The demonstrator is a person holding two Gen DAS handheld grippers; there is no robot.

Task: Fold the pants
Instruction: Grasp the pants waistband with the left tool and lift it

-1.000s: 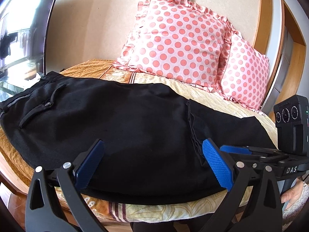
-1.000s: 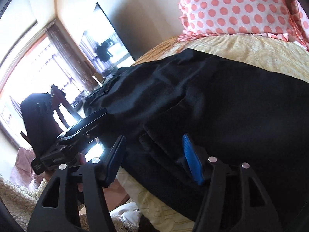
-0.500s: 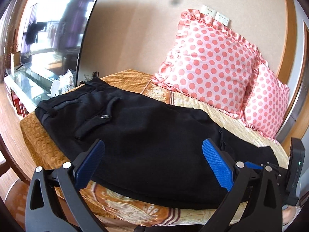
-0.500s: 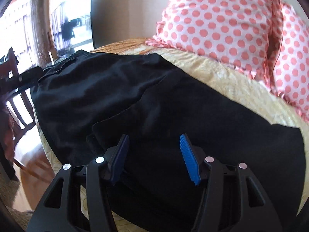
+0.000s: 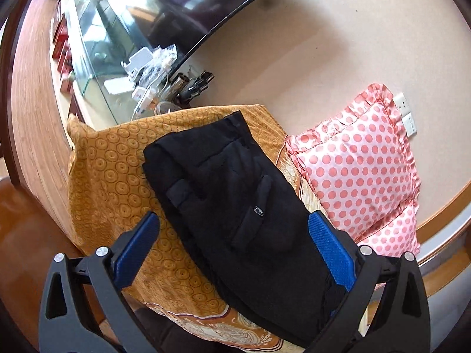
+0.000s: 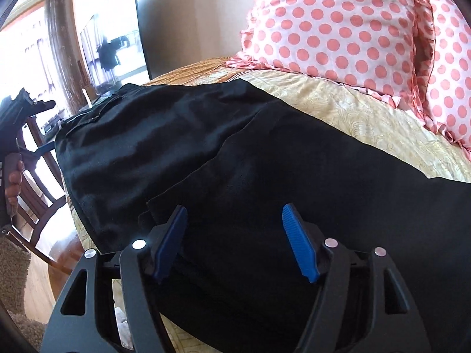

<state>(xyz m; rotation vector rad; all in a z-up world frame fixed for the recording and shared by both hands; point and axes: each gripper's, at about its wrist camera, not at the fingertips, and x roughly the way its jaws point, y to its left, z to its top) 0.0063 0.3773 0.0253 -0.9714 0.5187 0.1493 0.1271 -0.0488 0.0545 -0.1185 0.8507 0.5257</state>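
The black pants (image 5: 235, 206) lie flat on the bed (image 5: 117, 161), spread over its yellow-patterned cover, the waistband toward 11 o'clock in the left wrist view and a buttoned back pocket (image 5: 253, 217) facing up. The left claw (image 5: 232, 244) hangs above them, released, its blue pads wide apart. The right claw (image 6: 235, 235) is also spread, poised over a folded leg edge, holding nothing. Pink polka-dot pillows (image 6: 338, 20) lean at 1 o'clock, beyond the pants.

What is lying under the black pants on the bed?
The black fabric pants lie on an orange circle-patterned bedspread and a cream one. What they cover underneath stays hidden.
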